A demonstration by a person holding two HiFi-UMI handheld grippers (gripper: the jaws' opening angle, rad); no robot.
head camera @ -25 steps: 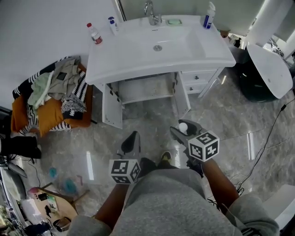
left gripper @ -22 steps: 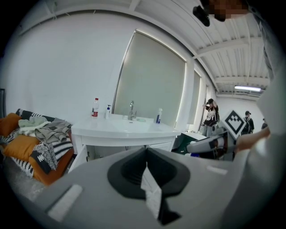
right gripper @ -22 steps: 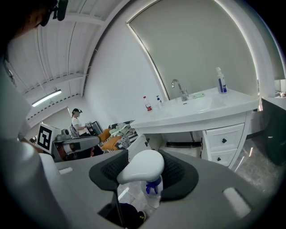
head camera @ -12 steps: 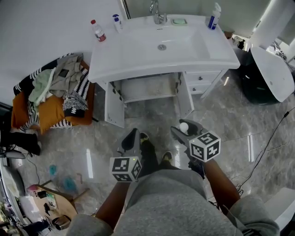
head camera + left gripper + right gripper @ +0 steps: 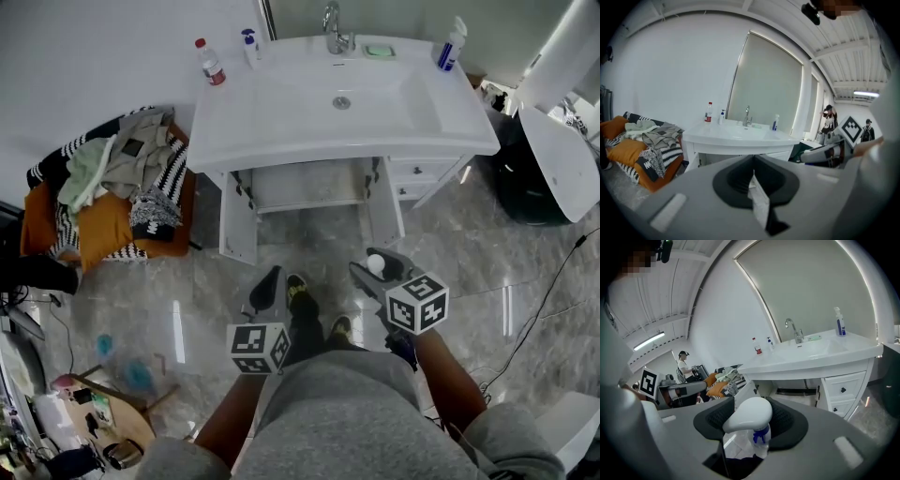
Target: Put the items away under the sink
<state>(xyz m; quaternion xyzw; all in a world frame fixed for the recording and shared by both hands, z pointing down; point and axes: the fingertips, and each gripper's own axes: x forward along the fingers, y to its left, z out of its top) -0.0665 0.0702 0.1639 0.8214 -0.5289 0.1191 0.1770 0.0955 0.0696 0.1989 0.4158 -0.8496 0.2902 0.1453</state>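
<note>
Forearms angle both grippers downward: right gripper [image 5: 377, 265] clamps a spray bottle [image 5: 746, 416], left gripper [image 5: 270, 281] closed, empty.

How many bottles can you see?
4: red-capped bottle, pump bottle and spray bottle on the sink; another sprayer in the right gripper. Others may be hidden.

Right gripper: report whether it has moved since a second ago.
Yes, slightly. The right gripper, shut on the spray bottle, has shifted left against the vanity's open right door and looks a little nearer the vanity.
</note>
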